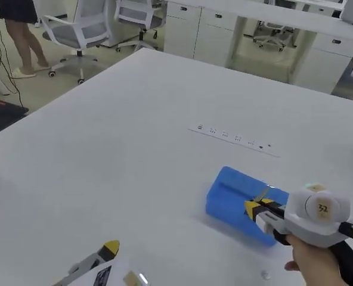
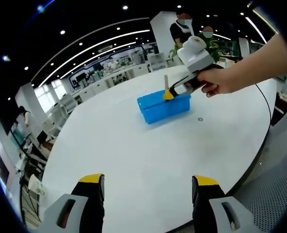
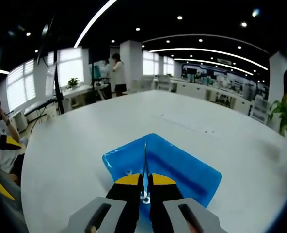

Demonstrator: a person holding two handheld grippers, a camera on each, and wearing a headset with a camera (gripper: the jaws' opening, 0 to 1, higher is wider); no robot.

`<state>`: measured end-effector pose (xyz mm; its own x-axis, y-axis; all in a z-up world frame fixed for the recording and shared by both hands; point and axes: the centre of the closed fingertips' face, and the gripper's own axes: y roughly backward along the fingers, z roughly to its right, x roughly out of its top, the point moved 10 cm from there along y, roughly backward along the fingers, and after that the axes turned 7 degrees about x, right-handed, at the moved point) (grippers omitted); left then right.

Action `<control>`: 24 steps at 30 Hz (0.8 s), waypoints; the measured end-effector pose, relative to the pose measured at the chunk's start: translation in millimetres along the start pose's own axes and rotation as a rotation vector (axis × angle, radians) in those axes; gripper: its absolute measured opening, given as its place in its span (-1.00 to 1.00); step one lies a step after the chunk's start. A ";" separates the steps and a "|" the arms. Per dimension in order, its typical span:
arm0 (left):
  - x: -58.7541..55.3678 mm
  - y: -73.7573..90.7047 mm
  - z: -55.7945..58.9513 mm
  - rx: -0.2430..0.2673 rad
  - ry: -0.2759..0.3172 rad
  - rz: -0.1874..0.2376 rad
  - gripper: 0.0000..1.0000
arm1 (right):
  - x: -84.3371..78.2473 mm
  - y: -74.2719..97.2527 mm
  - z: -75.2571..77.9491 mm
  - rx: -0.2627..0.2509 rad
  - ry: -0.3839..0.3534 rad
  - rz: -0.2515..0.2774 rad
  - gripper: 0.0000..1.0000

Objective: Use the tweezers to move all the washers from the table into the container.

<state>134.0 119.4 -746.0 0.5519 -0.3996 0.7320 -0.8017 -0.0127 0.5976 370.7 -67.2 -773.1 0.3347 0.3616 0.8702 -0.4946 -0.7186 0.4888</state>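
Note:
A blue container [image 1: 230, 199] stands on the white table [image 1: 117, 155]. My right gripper [image 1: 253, 209] is over its near side, shut on thin metal tweezers [image 1: 262, 195] whose tips point down into it. In the right gripper view the tweezers [image 3: 145, 162] run out from the closed gripper [image 3: 144, 180] over the container [image 3: 182, 170]; a small washer [image 3: 128, 172] seems to lie inside. One washer [image 1: 265, 274] lies on the table near my hand, also the washer [image 2: 200, 119] beside the container [image 2: 155, 109]. My left gripper [image 2: 148, 194] is open and holds nothing, at the table's near edge [image 1: 108, 253].
A white power strip [image 1: 233, 138] lies flat beyond the container. Office chairs [image 1: 78, 27] and cabinets stand past the table's far edge, and a person stands at the far left [image 1: 18, 36]. Bare tabletop spreads left of the container.

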 end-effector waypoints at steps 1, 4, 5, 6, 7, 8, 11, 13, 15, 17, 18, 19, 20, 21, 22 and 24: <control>0.0 -0.1 0.0 0.002 -0.002 -0.001 0.49 | -1.0 -1.0 0.2 0.001 -0.001 -0.003 -0.95; -0.4 -0.7 0.1 0.002 -0.002 -0.006 0.49 | -1.8 -2.8 2.1 0.003 0.001 -0.004 -0.95; -0.5 -0.9 0.1 0.001 -0.003 -0.006 0.49 | -1.0 -3.2 3.1 0.004 -0.002 0.002 -0.95; -0.5 -0.9 0.2 0.001 -0.003 -0.006 0.49 | 0.1 -3.7 4.0 0.006 -0.006 0.008 -0.95; -0.6 -0.8 0.4 -0.001 -0.004 -0.007 0.49 | 2.4 -4.4 4.2 0.009 -0.009 0.020 -0.95; -0.6 -0.9 0.5 -0.001 -0.005 -0.008 0.49 | 3.0 -4.7 4.2 0.010 -0.009 0.022 -0.95; -1.0 -1.1 0.8 -0.001 -0.010 -0.013 0.50 | 2.6 -11.0 5.9 0.013 0.001 0.000 -0.95; -1.2 -1.2 0.7 -0.001 -0.007 -0.014 0.50 | 1.2 -11.9 6.4 0.014 -0.006 0.002 -0.95; -1.3 -1.3 0.3 0.002 -0.008 -0.016 0.50 | 0.8 -11.1 5.5 0.013 -0.014 0.010 -0.95; -1.5 -1.4 0.4 0.001 -0.006 -0.018 0.50 | 1.4 -11.7 5.3 0.015 -0.003 0.011 -0.95; -1.6 -1.4 0.5 0.001 -0.008 -0.018 0.50 | 1.5 -11.6 5.6 0.016 -0.002 0.007 -0.95; -1.5 -1.4 0.6 0.000 -0.009 -0.017 0.50 | 1.7 -11.5 5.8 0.017 -0.004 0.005 -0.95; -1.4 -1.3 0.7 0.000 -0.010 -0.016 0.50 | 1.8 -11.2 6.1 0.017 -0.011 0.005 -0.95; -1.3 -1.2 0.8 -0.001 -0.010 -0.016 0.50 | 2.1 -10.7 6.9 0.018 -0.029 0.001 -0.94; -1.4 -1.1 0.9 -0.002 -0.010 -0.017 0.50 | 2.9 -10.2 7.3 0.016 -0.031 -0.002 -0.94; -1.3 -0.9 0.7 0.000 -0.010 -0.016 0.50 | 3.3 -9.5 7.2 0.019 -0.019 -0.002 -0.94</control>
<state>133.8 119.3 -747.7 0.5625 -0.4088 0.7187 -0.7927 -0.0196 0.6093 382.3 -63.4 -775.3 0.3507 0.3518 0.8679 -0.4787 -0.7292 0.4890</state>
